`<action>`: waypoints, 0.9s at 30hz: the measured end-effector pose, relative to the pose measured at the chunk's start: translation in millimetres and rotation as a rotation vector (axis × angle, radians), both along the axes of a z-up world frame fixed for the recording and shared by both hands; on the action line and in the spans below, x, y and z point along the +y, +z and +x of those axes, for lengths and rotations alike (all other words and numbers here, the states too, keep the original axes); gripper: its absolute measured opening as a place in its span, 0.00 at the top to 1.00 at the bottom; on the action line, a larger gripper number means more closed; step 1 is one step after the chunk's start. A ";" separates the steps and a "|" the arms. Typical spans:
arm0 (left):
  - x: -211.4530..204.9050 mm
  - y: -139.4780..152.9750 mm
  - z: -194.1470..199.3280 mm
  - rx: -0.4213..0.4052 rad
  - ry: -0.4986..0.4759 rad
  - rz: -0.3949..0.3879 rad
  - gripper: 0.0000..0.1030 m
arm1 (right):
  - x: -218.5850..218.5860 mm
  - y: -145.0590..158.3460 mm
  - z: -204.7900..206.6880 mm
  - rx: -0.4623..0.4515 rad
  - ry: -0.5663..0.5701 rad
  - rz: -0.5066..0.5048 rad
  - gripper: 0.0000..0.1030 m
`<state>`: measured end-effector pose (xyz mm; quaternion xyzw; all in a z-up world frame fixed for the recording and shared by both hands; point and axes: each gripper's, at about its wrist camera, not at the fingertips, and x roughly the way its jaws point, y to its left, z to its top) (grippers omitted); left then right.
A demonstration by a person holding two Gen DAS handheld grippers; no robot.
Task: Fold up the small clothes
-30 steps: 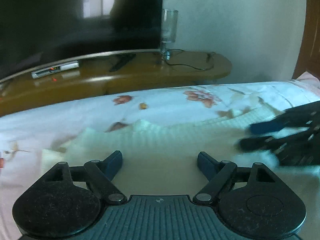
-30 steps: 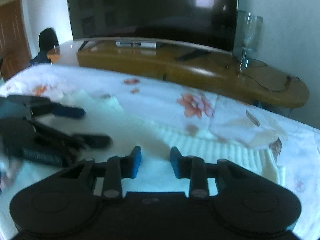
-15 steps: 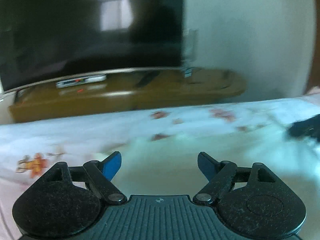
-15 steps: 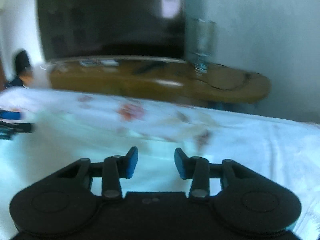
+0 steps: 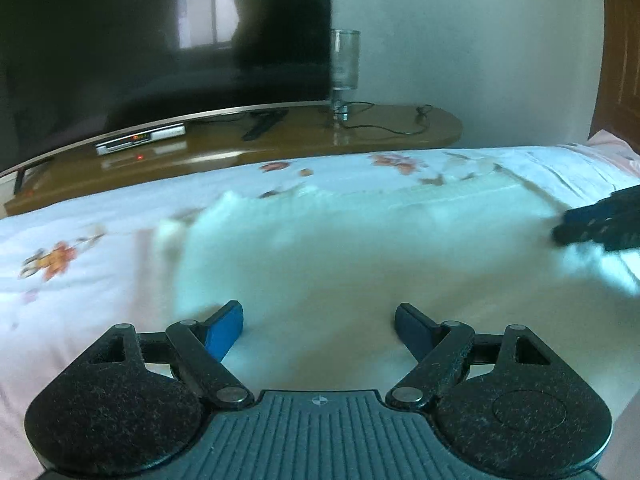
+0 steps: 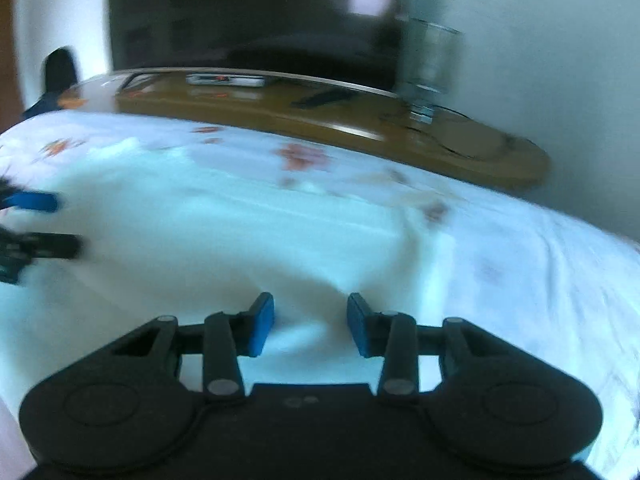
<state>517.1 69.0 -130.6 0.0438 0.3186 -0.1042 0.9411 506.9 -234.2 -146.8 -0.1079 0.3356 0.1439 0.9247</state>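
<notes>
Nearest: left hand-held gripper [image 5: 319,316] spread wide over white knit garment [image 5: 360,248], nothing clamped. Right hand-held gripper [image 6: 310,322] part-way apart above same garment [image 6: 192,232], pads clear of cloth. Garment spread flat on floral bedsheet [image 5: 72,248]. Beyond: wooden tabletop [image 5: 304,136] carrying set-top box [image 5: 141,139], glass [image 5: 344,65], dark television [image 5: 160,40]. No legible brand or writing; right view blurred.

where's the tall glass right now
The tall glass stands on the wooden TV stand, just right of the TV, beyond the bed in both wrist views.
</notes>
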 end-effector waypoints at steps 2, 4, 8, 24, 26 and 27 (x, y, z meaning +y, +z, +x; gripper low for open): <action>1.5 7.1 -2.8 0.006 0.019 -0.003 0.20 | -6.8 2.3 -0.3 0.011 -0.025 0.027 0.63; -8.4 18.1 -9.1 -0.004 0.010 -0.036 0.19 | 2.5 9.2 -10.1 -0.004 -0.017 0.044 0.62; -53.0 14.3 -20.0 0.020 -0.094 -0.006 0.19 | 44.5 6.1 -39.8 -0.024 0.119 0.039 0.62; -31.7 3.0 -77.1 0.068 -0.035 -0.081 0.19 | 80.0 -6.3 -114.5 -0.020 0.207 0.026 0.64; -29.4 -4.2 -82.6 0.058 -0.033 -0.064 0.19 | 85.5 -13.6 -119.5 -0.015 0.209 0.014 0.63; -28.3 -5.0 -87.5 0.047 -0.036 -0.044 0.19 | 87.2 -16.8 -119.9 -0.004 0.215 0.014 0.64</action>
